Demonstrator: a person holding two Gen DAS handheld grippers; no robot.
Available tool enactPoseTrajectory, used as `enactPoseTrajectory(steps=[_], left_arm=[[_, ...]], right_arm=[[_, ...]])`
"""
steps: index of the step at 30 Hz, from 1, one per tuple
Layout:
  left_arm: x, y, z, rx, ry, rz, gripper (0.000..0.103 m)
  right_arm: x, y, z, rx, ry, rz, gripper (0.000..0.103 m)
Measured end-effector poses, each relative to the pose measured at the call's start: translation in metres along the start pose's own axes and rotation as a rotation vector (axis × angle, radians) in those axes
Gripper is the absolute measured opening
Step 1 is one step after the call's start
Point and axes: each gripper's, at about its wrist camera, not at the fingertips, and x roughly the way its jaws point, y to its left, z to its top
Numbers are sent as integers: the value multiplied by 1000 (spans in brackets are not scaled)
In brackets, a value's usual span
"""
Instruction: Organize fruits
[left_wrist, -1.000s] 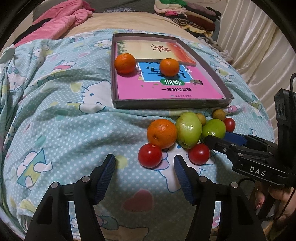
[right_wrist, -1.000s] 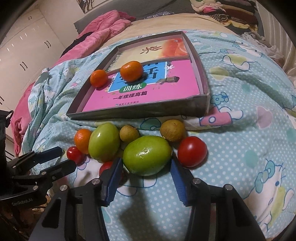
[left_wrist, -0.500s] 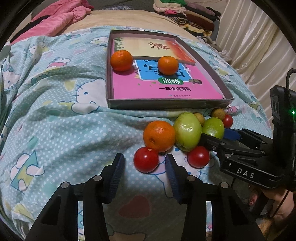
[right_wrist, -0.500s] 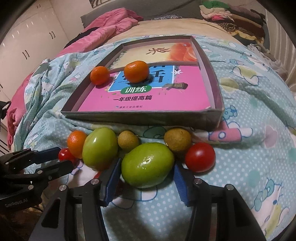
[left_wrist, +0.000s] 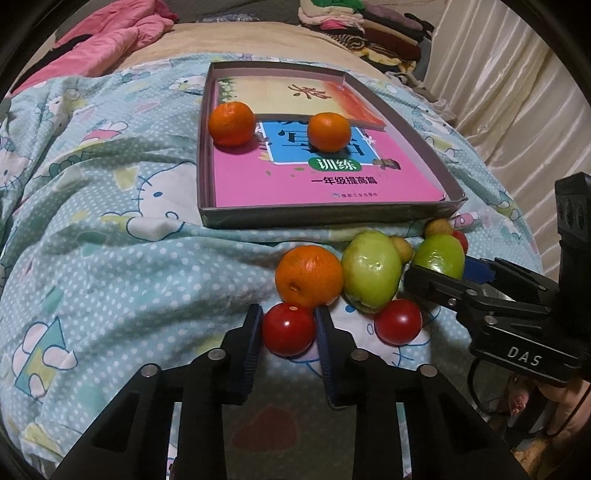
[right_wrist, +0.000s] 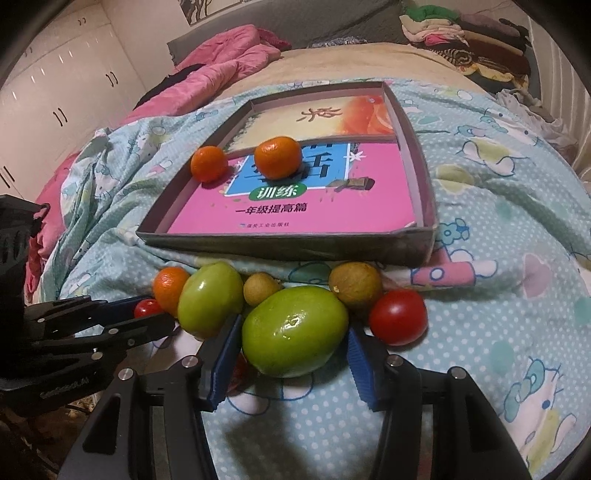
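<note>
The left gripper (left_wrist: 289, 328) has narrowed since a second ago and now clamps a red tomato (left_wrist: 289, 329) near the bedspread's (left_wrist: 129, 266) front edge. Just beyond, an orange (left_wrist: 309, 277) touches that tomato, crowding the fingers. The right gripper (right_wrist: 293, 343) stays spread wide around a green fruit (right_wrist: 294, 330), pads not visibly pressing; two oranges (right_wrist: 277, 158) sit in the far tray (right_wrist: 288, 245).

Bed (right_wrist: 332, 70), white wardrobe (right_wrist: 66, 85), curtains (left_wrist: 517, 92)

A pink blanket (right_wrist: 229, 55) at upper left, folded clothes (right_wrist: 461, 33) at upper right, white wardrobe (right_wrist: 55, 74) far left
</note>
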Motion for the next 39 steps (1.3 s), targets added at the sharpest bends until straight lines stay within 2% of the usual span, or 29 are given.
enactPoseTrajectory(steps=[8,18,39], left_arm=[[-16,4,0,-33,-42,-15,28],[-26,9,0,-43,-76,4,28],[-50,7,3,-40,-159,19,28]], right_arm=[[-18,-4,-2,25,-46,26,54],[-28,-1,0,12,-82,48,54],[-44,9,7,-38,-169,36,54]])
